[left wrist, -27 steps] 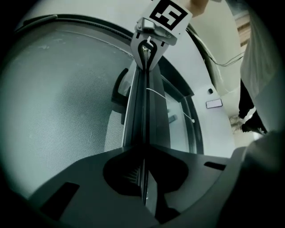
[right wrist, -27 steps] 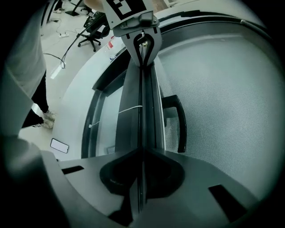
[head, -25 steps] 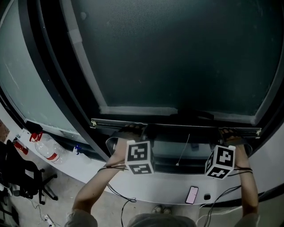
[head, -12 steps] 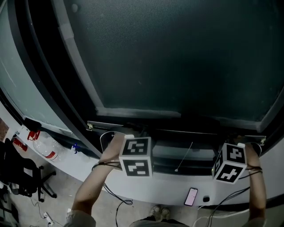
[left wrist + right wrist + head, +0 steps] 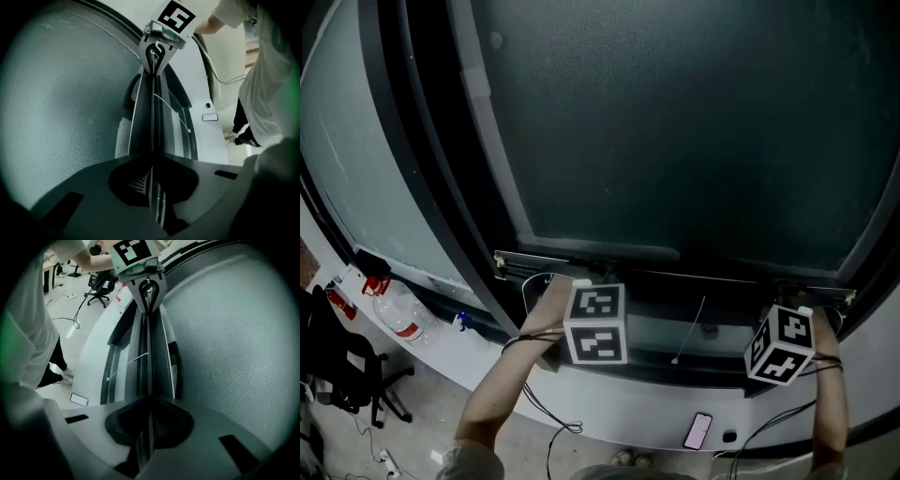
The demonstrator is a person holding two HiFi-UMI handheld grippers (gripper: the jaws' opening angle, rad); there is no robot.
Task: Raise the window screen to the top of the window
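Clamping the bottom rail (image 5: 675,274) of the window screen (image 5: 675,131), both pairs of jaws press together on the thin bar: the left gripper (image 5: 153,197) toward its left end, the right gripper (image 5: 147,432) toward its right. Dark mesh fills the window beyond the rail. A white pull cord (image 5: 689,328) hangs nearer, and a phone (image 5: 697,430) lies on the white ledge (image 5: 628,412).

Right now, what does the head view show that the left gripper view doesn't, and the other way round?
Only the head view shows the plastic bottle and the office chair, low at the left. Only the left gripper view shows how the left gripper holds on: jaws shut on the bottom bar, seen edge-on. Both show the mesh screen, the right gripper, the pull cord and the phone.
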